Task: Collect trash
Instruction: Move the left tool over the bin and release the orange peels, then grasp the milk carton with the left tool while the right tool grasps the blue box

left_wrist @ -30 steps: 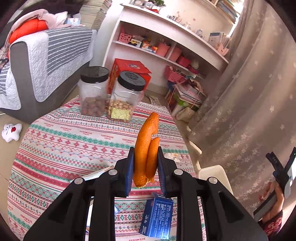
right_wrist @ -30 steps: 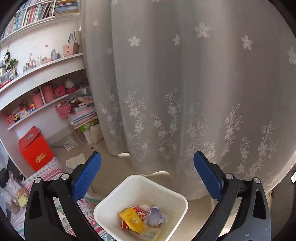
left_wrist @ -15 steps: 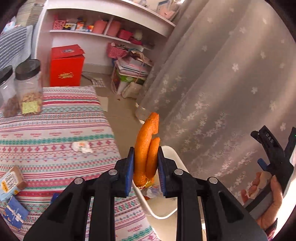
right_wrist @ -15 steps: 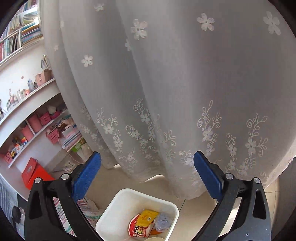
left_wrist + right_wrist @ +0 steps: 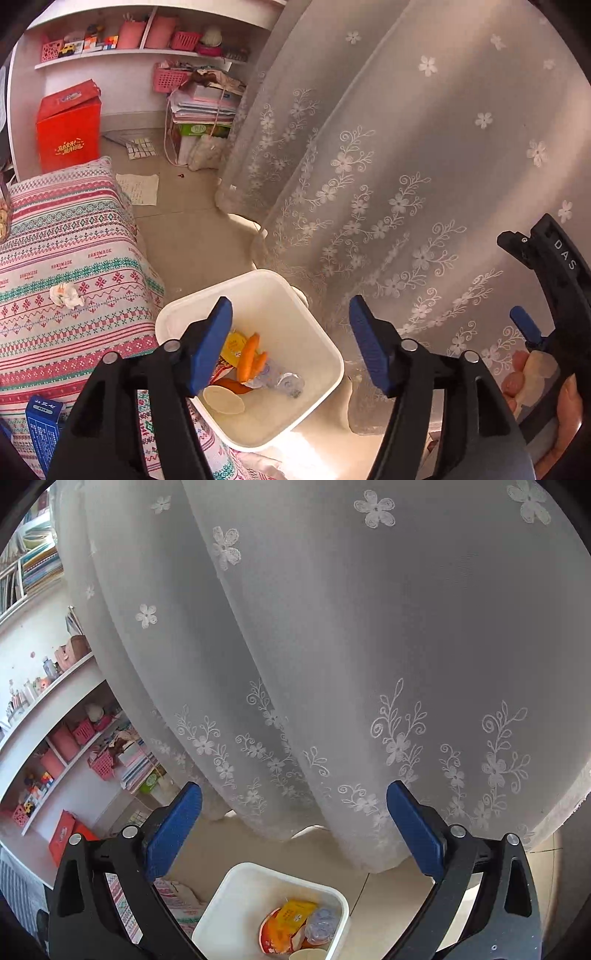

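left hand-held gripper [image 5: 291, 343] is seen with jaws opening, nothing between them; orange peel [image 5: 248, 356] lies in white bin [image 5: 325, 345]. crumpled tissue [image 5: 66, 295] on the worktop [image 5: 74, 236], possibly light, could be missed or dropped.

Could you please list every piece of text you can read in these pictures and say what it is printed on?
"DAS": arm of the right tongs.
"HANDMADE": repeated on the striped tablecloth.
Gold characters on the red box, print on the blue box and the bin's wrappers: too blurred.
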Demonstrator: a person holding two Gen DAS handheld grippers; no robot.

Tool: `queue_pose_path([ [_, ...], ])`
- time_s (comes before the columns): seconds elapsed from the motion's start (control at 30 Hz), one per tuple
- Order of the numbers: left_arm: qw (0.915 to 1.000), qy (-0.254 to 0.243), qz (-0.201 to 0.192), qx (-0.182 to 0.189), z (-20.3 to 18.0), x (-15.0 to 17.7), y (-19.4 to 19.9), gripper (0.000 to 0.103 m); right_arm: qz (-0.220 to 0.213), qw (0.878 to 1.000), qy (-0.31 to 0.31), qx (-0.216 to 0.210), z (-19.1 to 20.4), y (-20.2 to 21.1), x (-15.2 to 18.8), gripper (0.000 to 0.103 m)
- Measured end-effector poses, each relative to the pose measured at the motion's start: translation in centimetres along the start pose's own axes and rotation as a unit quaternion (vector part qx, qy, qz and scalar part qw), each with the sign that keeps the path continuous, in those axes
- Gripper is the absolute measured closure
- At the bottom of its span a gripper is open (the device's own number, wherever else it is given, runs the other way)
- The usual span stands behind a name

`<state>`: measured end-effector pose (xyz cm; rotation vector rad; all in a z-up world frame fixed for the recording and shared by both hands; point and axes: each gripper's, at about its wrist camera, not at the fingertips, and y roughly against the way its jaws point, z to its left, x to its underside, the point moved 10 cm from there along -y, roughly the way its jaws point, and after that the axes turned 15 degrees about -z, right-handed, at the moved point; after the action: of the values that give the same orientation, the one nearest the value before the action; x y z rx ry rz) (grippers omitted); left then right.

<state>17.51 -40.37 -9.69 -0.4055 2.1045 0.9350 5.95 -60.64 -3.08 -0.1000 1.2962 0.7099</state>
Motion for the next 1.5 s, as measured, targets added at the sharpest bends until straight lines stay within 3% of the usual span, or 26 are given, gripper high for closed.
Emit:
queue_pose_path([
  [0.27, 0.9942, -0.052, -0.01, -0.094, 5.9, -0.5, 2.7, 0.019, 0.051, 0.996, 0.061, -0.045, 4.7, 1.2, 3.9, 0.007],
  [0.43, 0.9782, -0.117, 0.043, -0.166, 12.2, 0.8, 4.4, 0.017, 0.099, 0.979, 0.144, -0.105, 9.7, 2.9, 8.3, 0.007],
  [0.57, 0.9599, -0.148, 0.103, -0.214, 19.2, 2.2, 6.6, 0.017, 0.109, 0.962, 0.21, -0.134, 13.0, 5.0, 11.3, 0.007],
  [0.73, 0.9294, -0.165, 0.177, -0.279, 28.6, 3.1, 10.2, 0.017, 0.122, 0.95, 0.234, -0.168, 16.0, 7.4, 13.6, 0.007],
  [0.9, 0.899, -0.174, 0.263, -0.304, 35.3, 5.7, 12.7, 0.017, 0.188, 0.932, 0.234, -0.202, 18.0, 8.6, 17.0, 0.007],
  [0.97, 0.8928, -0.166, 0.284, -0.307, 37.1, 6.8, 13.1, 0.017, 0.21, 0.924, 0.236, -0.215, 18.7, 9.2, 18.3, 0.007],
  [1.13, 0.8886, -0.153, 0.319, -0.292, 39.6, 9.9, 12.5, 0.017, 0.256, 0.902, 0.249, -0.243, 20.3, 10.8, 21.5, 0.007],
  [1.23, 0.8815, -0.163, 0.334, -0.291, 40.8, 11.2, 12.2, 0.018, 0.306, 0.882, 0.244, -0.263, 21.0, 12.0, 23.8, 0.007],
  [1.27, 0.8828, -0.162, 0.334, -0.288, 41.0, 11.4, 12.2, 0.02, 0.323, 0.874, 0.241, -0.27, 21.3, 12.5, 24.6, 0.007],
  [1.3, 0.887, -0.155, 0.334, -0.279, 41.2, 11.6, 12.2, 0.035, 0.338, 0.867, 0.239, -0.277, 21.5, 13.1, 25.4, 0.007],
  [1.43, 0.9009, -0.153, 0.316, -0.255, 41.2, 11.3, 13.1, 0.037, 0.38, 0.842, 0.246, -0.294, 22.1, 15.0, 28.0, 0.007],
  [1.5, 0.9051, -0.148, 0.293, -0.27, 41.7, 10.4, 14.3, 0.038, 0.392, 0.832, 0.252, -0.301, 22.3, 15.9, 29.0, 0.007],
])
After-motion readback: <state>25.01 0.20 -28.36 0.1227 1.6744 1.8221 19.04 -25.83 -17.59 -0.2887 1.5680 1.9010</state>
